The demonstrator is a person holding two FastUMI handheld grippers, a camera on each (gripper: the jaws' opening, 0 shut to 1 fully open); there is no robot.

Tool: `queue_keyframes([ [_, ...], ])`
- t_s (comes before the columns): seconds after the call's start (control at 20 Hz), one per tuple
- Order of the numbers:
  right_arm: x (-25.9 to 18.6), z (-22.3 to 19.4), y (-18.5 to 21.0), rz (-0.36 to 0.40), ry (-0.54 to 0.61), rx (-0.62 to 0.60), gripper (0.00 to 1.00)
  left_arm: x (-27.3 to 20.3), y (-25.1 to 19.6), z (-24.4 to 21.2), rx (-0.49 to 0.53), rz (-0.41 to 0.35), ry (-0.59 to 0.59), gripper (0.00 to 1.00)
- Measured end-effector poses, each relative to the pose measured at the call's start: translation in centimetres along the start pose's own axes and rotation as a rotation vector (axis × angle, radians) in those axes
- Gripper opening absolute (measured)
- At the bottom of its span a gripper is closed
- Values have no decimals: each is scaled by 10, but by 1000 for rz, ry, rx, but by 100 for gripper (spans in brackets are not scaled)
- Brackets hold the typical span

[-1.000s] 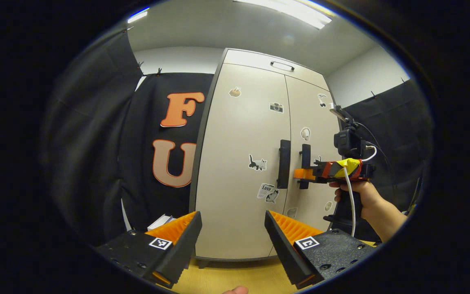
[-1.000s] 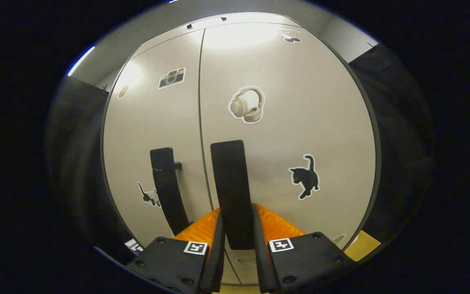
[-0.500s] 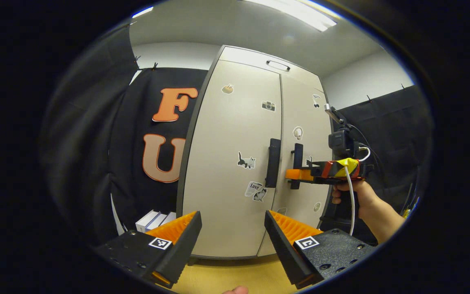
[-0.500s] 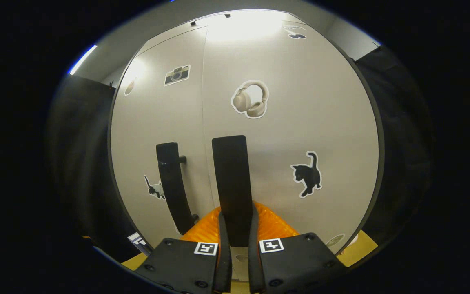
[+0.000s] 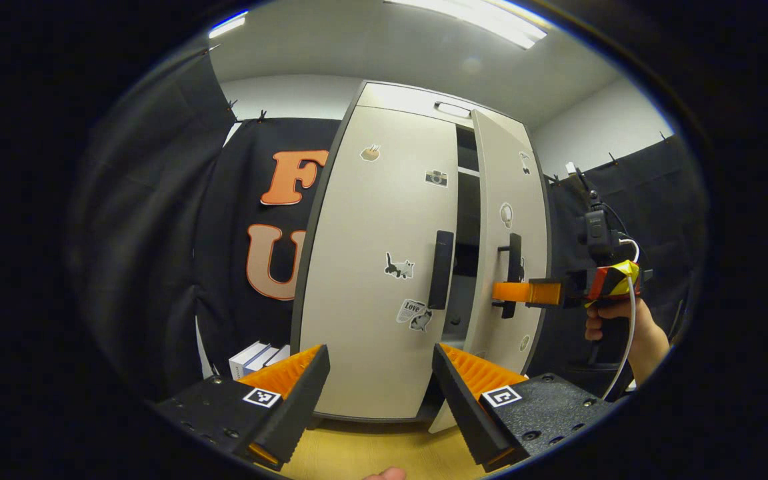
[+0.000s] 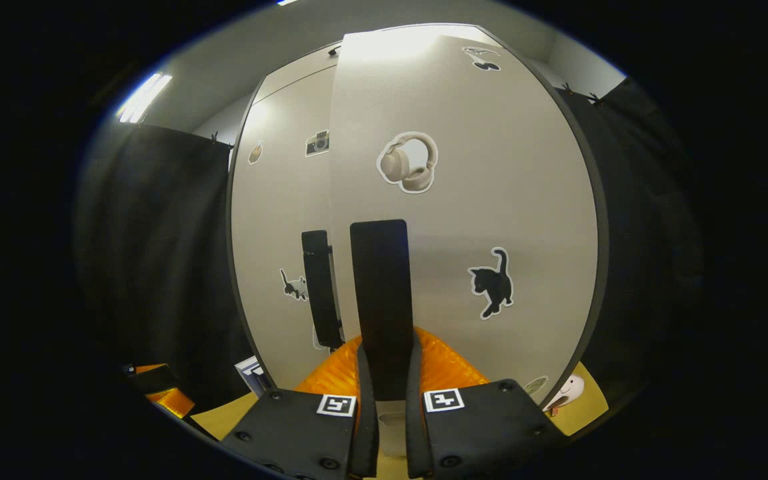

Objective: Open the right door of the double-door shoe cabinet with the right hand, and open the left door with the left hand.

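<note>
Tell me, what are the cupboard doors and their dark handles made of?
The right door looks like smooth laminated board with a satin beige finish: ceiling light glares softly off it. The left door looks the same. The handle is matt black, flat and without shine; plastic or painted metal, I cannot tell which.

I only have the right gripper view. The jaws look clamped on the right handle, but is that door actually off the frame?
Observer: Yes. In the left gripper view the right door, pulled by the right gripper on the right door handle, stands partway open. There is a dark gap between it and the left door.
Operator: Anything visible in the gap?
Observer: A shelf edge near the top. Below that it is too dark to tell.
Operator: Left gripper on its handle yet?
Observer: No. The left gripper has its jaws wide apart, short of the left door handle and touching nothing.
</note>
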State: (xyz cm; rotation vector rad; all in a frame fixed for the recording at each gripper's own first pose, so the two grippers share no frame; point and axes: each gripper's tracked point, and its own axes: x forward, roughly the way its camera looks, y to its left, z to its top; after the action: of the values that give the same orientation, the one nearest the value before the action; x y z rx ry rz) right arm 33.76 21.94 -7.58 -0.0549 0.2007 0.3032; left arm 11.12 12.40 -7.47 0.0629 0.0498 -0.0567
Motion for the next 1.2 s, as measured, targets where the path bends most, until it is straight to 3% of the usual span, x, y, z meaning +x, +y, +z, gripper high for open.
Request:
queue_keyframes([
  [0.3, -25, 5, -2, 72, -5, -3, 24, -11, -6, 5, 12, 46, -19, 94],
  [0.7, -57, 9, -11, 163, -23, 35, 24, -7, -20, -6, -6, 50, -6, 94],
  [1.2, -76, 12, -28, 170, -33, 6, 23, -6, -32, -9, -17, 51, -11, 94],
])
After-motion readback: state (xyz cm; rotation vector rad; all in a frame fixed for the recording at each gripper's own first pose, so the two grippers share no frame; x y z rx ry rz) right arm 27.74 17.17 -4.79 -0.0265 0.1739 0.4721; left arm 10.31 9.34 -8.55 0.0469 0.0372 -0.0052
